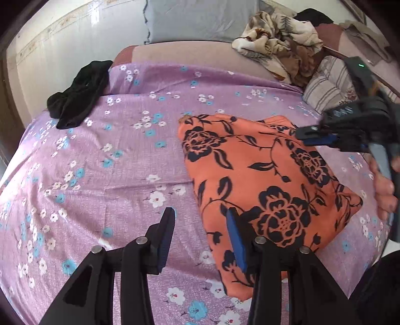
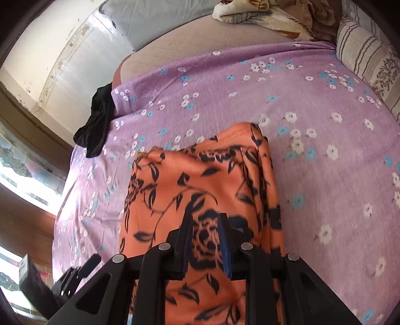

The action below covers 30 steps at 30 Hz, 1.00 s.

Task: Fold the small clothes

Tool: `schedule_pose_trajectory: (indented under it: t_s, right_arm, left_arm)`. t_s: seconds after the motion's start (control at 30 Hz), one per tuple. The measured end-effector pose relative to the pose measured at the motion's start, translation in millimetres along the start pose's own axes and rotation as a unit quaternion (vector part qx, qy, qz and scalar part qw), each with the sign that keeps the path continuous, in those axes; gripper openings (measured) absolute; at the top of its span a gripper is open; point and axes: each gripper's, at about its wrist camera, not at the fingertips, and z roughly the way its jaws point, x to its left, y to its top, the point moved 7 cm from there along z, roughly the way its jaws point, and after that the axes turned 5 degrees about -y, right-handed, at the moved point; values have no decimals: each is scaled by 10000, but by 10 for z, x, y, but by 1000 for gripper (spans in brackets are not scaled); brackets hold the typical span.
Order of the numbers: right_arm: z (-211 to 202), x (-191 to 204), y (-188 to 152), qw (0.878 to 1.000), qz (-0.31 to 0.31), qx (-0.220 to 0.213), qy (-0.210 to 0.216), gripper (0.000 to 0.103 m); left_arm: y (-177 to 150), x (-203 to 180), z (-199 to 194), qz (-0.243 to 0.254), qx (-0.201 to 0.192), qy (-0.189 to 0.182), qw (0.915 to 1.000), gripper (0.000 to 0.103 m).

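An orange garment with black rose print lies folded flat on the purple floral bedsheet. My left gripper is open and empty, hovering over the garment's near left edge. My right gripper shows in the left wrist view above the garment's far right corner. In the right wrist view the right gripper is open above the orange garment, holding nothing. A black garment lies crumpled at the bed's far left edge; it also shows in the right wrist view.
A beige patterned blanket is heaped at the head of the bed, with a striped pillow beside it and a grey pillow against the wall. The bed drops off at the left edge.
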Motion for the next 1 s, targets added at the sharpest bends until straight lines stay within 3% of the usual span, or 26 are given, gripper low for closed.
schedule_pose_trajectory:
  t_s: [0.1,0.2,0.3,0.37,0.53,0.67,0.73,0.9,0.97,1.0]
  right_arm:
    - [416,-34,191,9983,400,419,54,28]
    - [867,-108,253,9958,556,720,102,28]
    - [804,10,355,9965,483,674,83,30]
    - [705,247,414,9973,150,513,508,30]
    - [855,846,401,9900,-358,790,1113,30]
    - [1367,890,246,9875,-364,1298,811,32]
    - [1337,847,258,9874,-178,1192,1020,32]
    - [904,685,236,9899,-43,1083,913,35]
    - [670,567,188,9918,-28,961,845,41]
    - [562,500,162,9926,27,927,787,58]
  left_arm:
    - [-81,-128,166,306,243,80,9992,53]
    - [-85,-142,208,487,148,349,9981,65]
    - [-85,-127,186,464,169,388,9980,66]
    - [-91,-133,197,470,154,442,9978,66]
    - [-105,-158,189,570,86,512,9970,66]
    - [-102,-133,205,553,96,506,9971,68]
    - [-97,-129,199,501,108,492,9975,69]
    - [-92,-119,205,461,119,500,9976,69]
    - [-96,-120,202,476,88,524,9975,70]
    - [-97,-119,202,473,72,546,9974,71]
